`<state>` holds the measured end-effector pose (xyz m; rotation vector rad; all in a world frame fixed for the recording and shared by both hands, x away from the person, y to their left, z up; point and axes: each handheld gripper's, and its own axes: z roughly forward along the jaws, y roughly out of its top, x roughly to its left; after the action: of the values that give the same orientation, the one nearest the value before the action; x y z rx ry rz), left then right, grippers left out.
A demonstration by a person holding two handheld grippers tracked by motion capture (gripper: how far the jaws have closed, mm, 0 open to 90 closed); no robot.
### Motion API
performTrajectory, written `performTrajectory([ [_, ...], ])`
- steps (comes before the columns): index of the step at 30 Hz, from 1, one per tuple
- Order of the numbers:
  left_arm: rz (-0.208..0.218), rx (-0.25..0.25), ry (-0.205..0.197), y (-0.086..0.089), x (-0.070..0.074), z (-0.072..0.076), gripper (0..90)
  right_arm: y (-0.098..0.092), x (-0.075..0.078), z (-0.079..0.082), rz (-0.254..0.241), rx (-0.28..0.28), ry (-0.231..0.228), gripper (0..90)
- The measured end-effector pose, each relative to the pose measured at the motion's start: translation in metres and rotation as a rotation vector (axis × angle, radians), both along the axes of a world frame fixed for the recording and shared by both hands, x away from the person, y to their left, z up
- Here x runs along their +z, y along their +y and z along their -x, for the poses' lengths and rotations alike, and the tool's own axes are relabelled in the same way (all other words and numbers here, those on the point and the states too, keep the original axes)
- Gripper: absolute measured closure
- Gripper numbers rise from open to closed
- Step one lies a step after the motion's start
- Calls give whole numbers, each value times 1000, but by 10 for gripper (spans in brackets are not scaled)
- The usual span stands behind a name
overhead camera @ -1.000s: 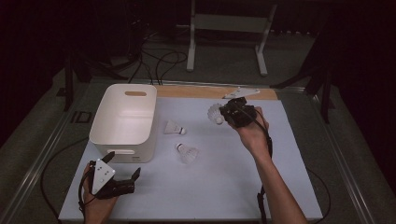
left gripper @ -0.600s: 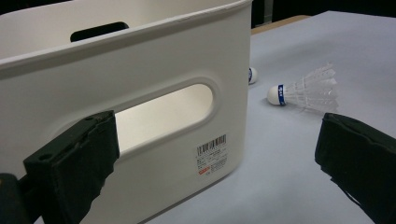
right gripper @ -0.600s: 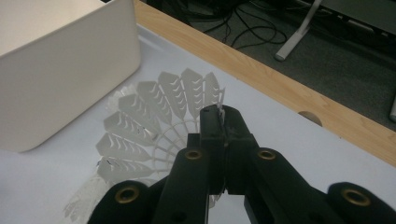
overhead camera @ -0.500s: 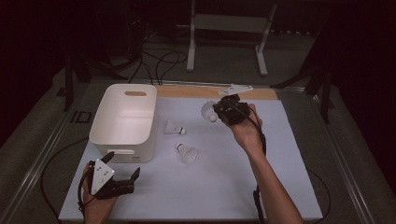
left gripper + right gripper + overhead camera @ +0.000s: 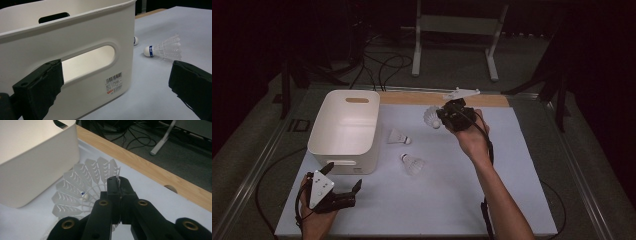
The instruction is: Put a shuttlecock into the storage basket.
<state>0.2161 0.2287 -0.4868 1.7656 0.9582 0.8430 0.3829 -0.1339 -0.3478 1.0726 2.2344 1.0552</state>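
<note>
My right gripper (image 5: pixel 440 120) is raised over the far middle of the white mat, shut on the feather skirt of a white shuttlecock (image 5: pixel 431 116). In the right gripper view the jaws (image 5: pixel 120 187) pinch one edge of the skirt (image 5: pixel 82 185), with the white bin (image 5: pixel 32 165) close on the left. Two more shuttlecocks (image 5: pixel 398 136) (image 5: pixel 413 163) lie on the mat to the right of the bin (image 5: pixel 319 125). My left gripper (image 5: pixel 344 176) rests low by the bin's near wall, open and with nothing held. Its view faces the bin's handle slot (image 5: pixel 95 30) and a lying shuttlecock (image 5: pixel 165 47).
A wooden strip (image 5: pixel 412 97) runs along the mat's far edge. Beyond it are floor cables (image 5: pixel 382 65) and a white stand (image 5: pixel 452 45). The mat (image 5: pixel 437 200) is bare in front and to the right.
My right hand has shifted a little to the left, toward the bin, with the shuttlecock still in its jaws. The left hand has stayed where it was.
</note>
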Motion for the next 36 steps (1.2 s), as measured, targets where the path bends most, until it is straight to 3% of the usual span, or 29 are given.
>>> performTrajectory([
  [36, 9, 6, -2, 1, 0, 0, 1, 20, 4, -4, -27, 33, -20, 889],
])
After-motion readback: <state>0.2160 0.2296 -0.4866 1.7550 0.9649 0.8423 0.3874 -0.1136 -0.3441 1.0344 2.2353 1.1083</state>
